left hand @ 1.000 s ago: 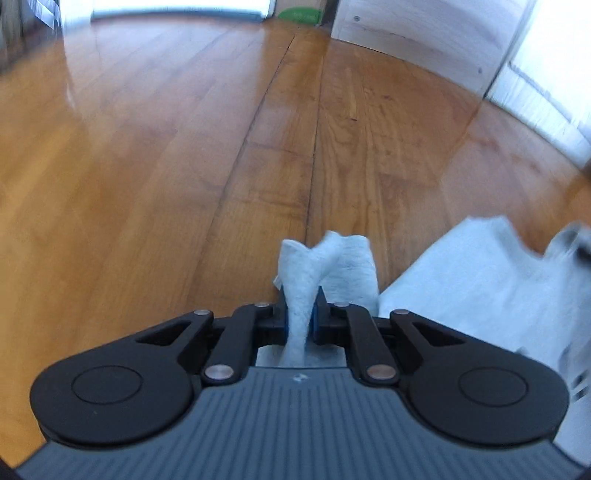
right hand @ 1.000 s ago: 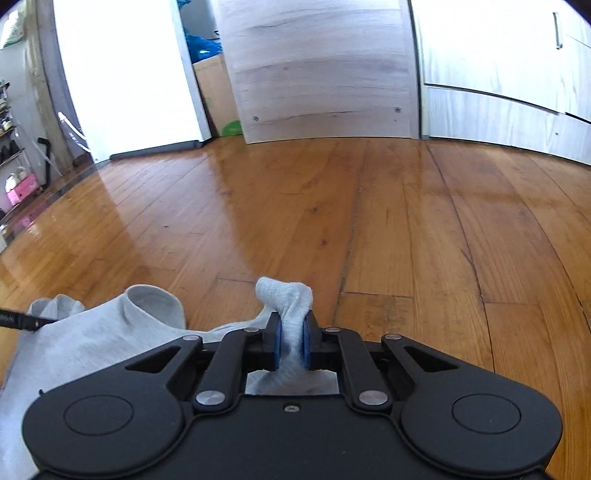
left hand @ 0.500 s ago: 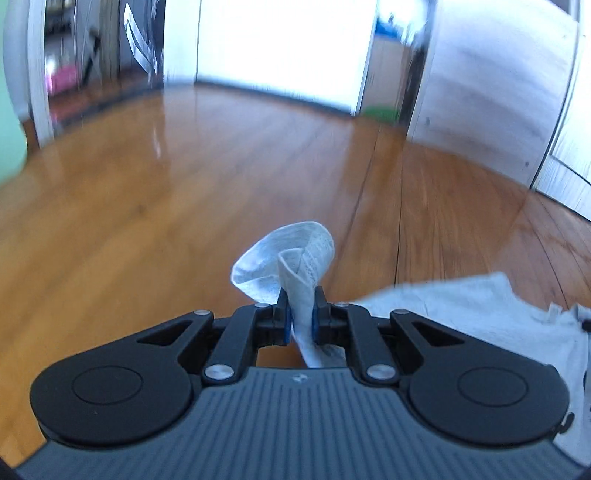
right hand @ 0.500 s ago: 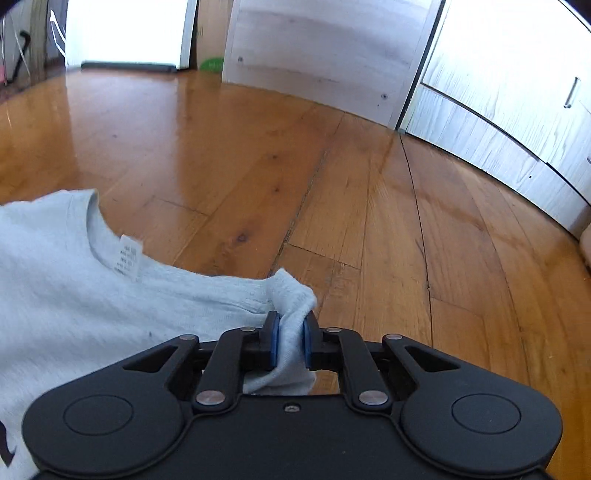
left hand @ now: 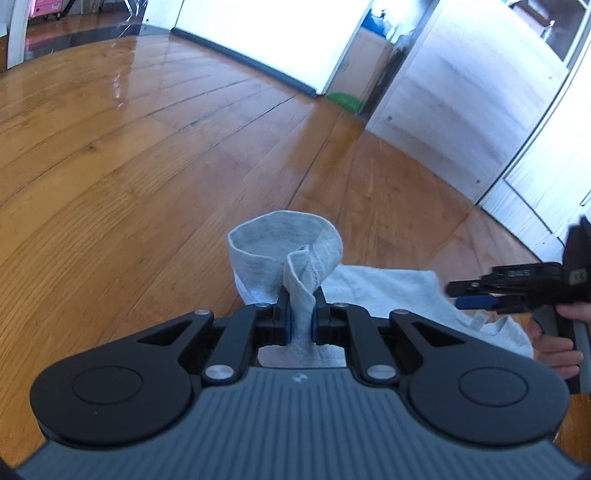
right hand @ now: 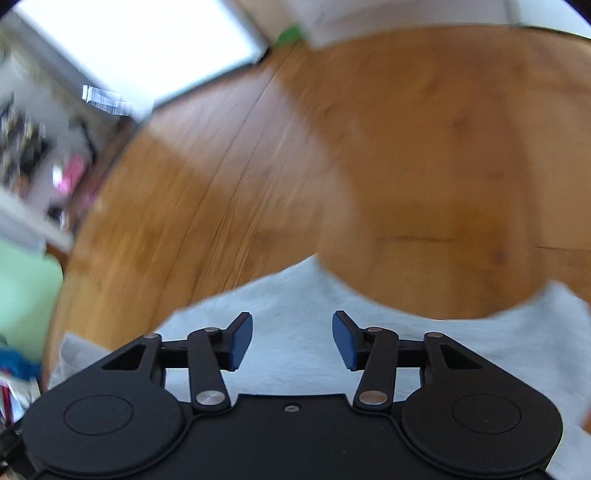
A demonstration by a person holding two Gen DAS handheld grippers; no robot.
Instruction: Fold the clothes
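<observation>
Wooden floor (left hand: 147, 177) fills both views | grey T-shirt (right hand: 295, 332) lies spread on it | left gripper (left hand: 299, 325) fingers pinching a bunched edge of the shirt | right gripper (right hand: 292, 339) fingers spread apart, empty, above the fabric

- I see a glossy wooden plank floor (left hand: 147, 155) filling most of the left wrist view, with glare on the far boards.
- A dark threshold strip (left hand: 243, 61) runs along the foot of a bright white doorway (left hand: 266, 33).
- A cardboard box (left hand: 364, 62) stands just past that opening, something green (left hand: 345, 101) at its foot.
- A pale wood-grain panel (left hand: 465, 107) stands right of the box.
- In my blurred right wrist view, something pink (right hand: 72, 177) sits among the clutter at left, and a pale green shape (right hand: 26, 295) lies below it.
</observation>
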